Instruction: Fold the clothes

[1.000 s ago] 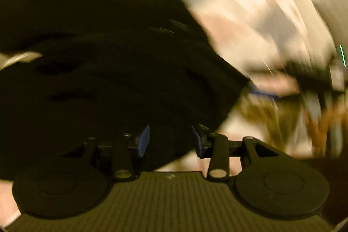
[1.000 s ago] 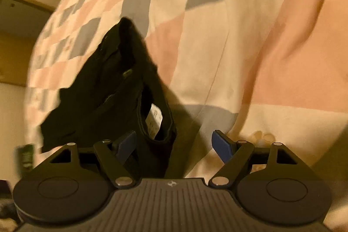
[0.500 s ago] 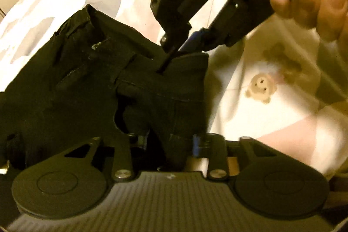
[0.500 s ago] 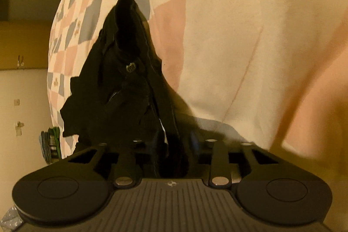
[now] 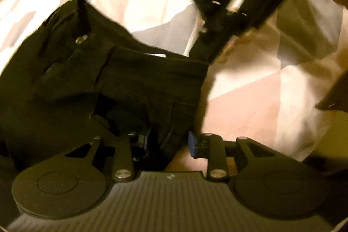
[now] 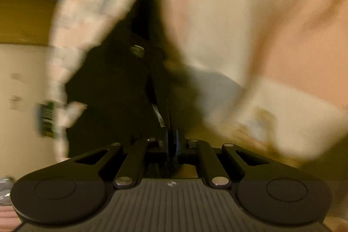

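2 hand-held grippers now hold the black jeans (image 5: 91, 79) over the checked bedspread (image 5: 250, 88): the right hand-held gripper (image 6: 171, 138) is pinched tight on a waistband edge, and the left hand-held gripper (image 5: 168, 141) has denim between its part-closed fingers. 1 second ago both stood open and clear of the cloth. The right view has blurred, so the jeans are probably being lifted or swung to lay a fold.
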`<state>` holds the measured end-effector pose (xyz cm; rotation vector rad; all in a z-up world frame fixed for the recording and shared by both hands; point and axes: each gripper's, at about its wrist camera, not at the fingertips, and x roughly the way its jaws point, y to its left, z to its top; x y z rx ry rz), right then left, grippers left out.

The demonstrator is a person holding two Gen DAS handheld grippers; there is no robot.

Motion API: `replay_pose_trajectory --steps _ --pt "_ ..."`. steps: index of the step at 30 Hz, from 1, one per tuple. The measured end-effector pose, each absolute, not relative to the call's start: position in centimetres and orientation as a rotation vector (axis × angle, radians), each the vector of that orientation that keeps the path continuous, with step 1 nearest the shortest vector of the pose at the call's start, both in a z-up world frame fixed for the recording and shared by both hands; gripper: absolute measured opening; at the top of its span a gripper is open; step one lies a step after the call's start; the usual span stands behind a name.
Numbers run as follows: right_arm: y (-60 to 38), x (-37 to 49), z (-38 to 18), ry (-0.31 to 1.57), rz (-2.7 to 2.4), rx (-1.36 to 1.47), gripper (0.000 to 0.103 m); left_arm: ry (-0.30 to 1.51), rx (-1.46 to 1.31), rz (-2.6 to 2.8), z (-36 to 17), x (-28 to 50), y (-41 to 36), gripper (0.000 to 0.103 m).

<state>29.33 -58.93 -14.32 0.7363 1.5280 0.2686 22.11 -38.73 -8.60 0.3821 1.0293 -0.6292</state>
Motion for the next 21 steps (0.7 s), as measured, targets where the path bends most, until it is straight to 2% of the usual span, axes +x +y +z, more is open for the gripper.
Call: replay_pose_trajectory --steps 1,2,5,8,10,11,19,21 --pt "-59.2 29.6 -15.0 1.545 0.258 0.741 0.016 1.039 0.37 -0.628 -8.7 22.2 -38.6 0.035" --pt "-59.6 30.3 -14.8 1.514 0.269 0.757 0.023 1.048 0.359 -0.626 -8.8 22.3 -38.4 0.038" --pt "-60.2 33.8 -12.8 1.363 0.327 0.779 0.067 1.076 0.323 -0.621 -9.1 22.7 -38.0 0.048" --pt "-59.9 38.6 -12.0 1.274 0.386 0.791 0.069 1.104 0.282 -0.62 -9.3 23.1 -37.5 0.049" --pt "-59.5 41.7 -12.3 1.249 0.417 0.796 0.078 1.14 0.184 -0.673 -8.7 23.1 -36.8 0.058" --pt "-59.0 43.4 -12.7 1.245 0.433 0.793 0.083 1.154 0.16 -0.662 -9.0 23.4 -36.4 0.067" --pt "-54.2 51.1 -18.9 1.321 0.425 0.687 0.083 1.24 -0.014 -0.591 -10.8 25.6 -34.0 0.064" --pt "-53.4 51.6 -19.7 1.328 0.448 0.702 0.058 1.244 -0.014 -0.595 -10.8 25.8 -34.1 0.063"
